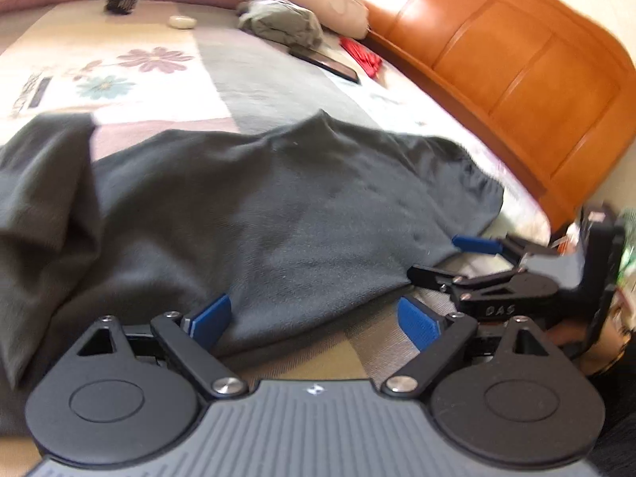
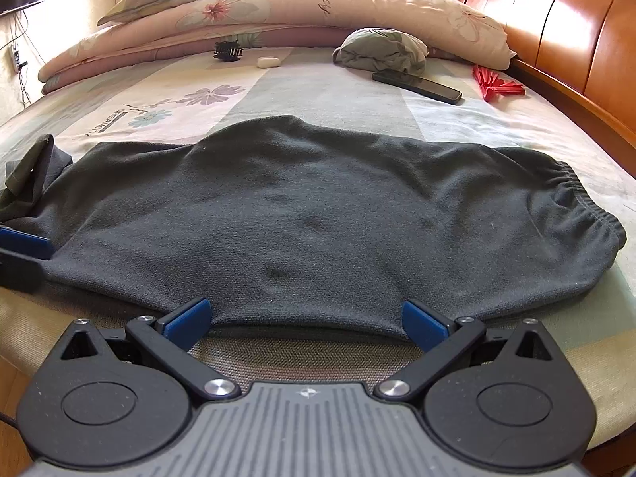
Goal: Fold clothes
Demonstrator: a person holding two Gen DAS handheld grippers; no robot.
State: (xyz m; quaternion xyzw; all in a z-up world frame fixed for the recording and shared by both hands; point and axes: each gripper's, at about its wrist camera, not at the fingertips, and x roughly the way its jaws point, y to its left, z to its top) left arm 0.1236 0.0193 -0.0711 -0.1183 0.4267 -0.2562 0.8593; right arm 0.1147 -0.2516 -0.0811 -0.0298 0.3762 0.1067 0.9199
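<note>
Both my tools, left [image 1: 314, 318] and right [image 2: 306, 320], gape unclamped at the trousers' [image 2: 318, 214] lower-frame edge; closing shallow may pinch one layer and drag the fold crooked.

We see dark grey trousers [image 2: 318, 214] on a pale flowered sheet [image 2: 179, 95], a red fan [image 2: 497, 85], an orange-brown wooden headboard [image 2: 564, 28], and blue fingertips [image 2: 190, 320].

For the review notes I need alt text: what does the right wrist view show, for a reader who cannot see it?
A dark grey garment lies spread across a floral bedsheet, its near edge between the open blue fingers of the right gripper. Behind it lie a black phone, a red object and folded quilts.
</note>
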